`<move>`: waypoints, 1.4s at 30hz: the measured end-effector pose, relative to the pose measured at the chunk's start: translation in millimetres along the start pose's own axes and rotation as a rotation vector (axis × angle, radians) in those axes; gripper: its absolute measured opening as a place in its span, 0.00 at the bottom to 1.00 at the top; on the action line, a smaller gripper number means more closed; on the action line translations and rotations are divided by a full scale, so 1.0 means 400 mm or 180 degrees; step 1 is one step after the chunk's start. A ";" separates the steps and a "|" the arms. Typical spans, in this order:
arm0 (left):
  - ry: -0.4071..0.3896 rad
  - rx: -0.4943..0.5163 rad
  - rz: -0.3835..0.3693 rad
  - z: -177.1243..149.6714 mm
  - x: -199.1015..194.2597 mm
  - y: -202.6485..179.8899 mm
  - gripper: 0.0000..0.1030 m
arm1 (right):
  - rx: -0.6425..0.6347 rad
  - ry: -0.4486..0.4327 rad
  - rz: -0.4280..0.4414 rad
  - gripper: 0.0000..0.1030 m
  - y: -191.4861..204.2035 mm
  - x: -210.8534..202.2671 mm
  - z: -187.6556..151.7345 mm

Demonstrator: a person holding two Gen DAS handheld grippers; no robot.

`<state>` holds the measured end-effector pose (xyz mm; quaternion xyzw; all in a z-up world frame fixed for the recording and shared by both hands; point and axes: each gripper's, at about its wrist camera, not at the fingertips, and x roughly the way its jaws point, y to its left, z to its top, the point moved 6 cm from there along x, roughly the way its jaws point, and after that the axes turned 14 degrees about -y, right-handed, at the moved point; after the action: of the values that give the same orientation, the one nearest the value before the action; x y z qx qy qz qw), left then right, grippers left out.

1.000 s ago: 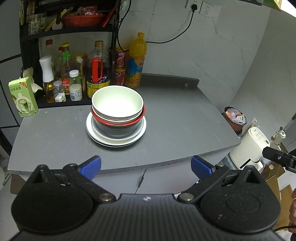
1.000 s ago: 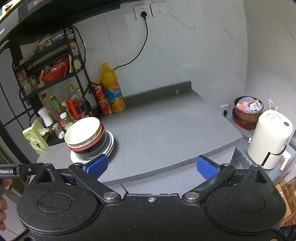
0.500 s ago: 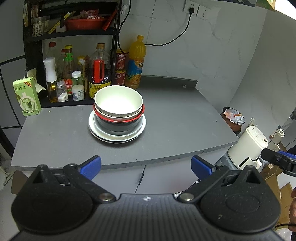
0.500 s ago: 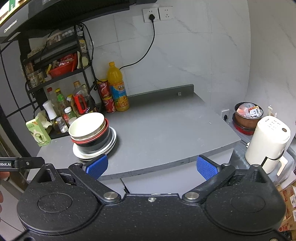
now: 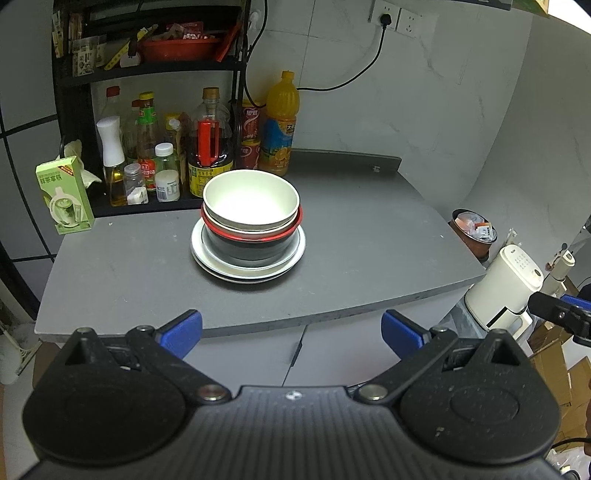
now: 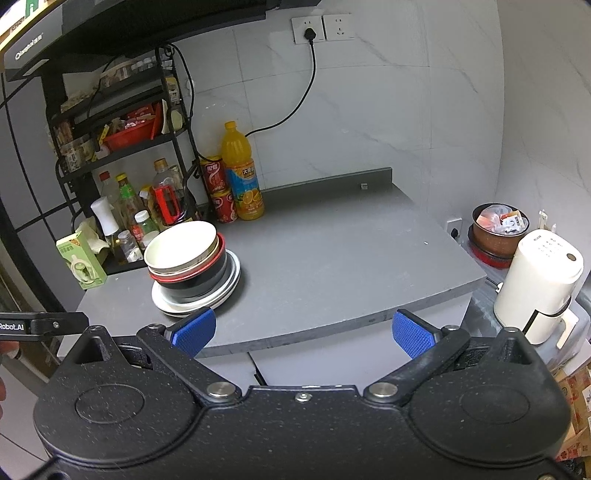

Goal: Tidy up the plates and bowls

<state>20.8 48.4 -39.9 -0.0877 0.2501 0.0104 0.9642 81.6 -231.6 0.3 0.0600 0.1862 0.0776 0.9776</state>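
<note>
Bowls (image 5: 251, 206) nested on plates (image 5: 247, 271) — top empty.

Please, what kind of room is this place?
Most likely a home kitchen corner. A grey countertop holds stacked bowls on plates, and a black rack beside them is full of sauce and oil bottles. The wall is tiled, with power sockets.

left gripper (image 5: 291, 328) held level, jaws spread wide, blue pads (image 5: 181, 331) well apart, nothing gripped. right gripper (image 6: 302, 332) likewise held wide, blue pads (image 6: 410, 336) apart, nothing between them. right gripper's tip seen at far right edge of left view; left gripper's tip seen at left edge of right view. both pointed forward.
</note>
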 end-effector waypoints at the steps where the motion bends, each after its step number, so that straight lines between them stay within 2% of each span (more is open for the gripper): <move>1: 0.0001 -0.0002 0.0001 0.001 -0.001 0.003 0.99 | -0.0004 0.0003 0.0000 1.00 0.001 0.000 0.000; 42: 0.0044 -0.0073 0.0080 -0.007 0.003 0.038 0.99 | -0.0127 0.0028 0.0056 1.00 0.021 0.001 0.006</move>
<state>19.5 63.1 -45.3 -0.0957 0.2577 0.0247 0.9612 81.8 -223.4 3.8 0.0418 0.1883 0.0902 0.9771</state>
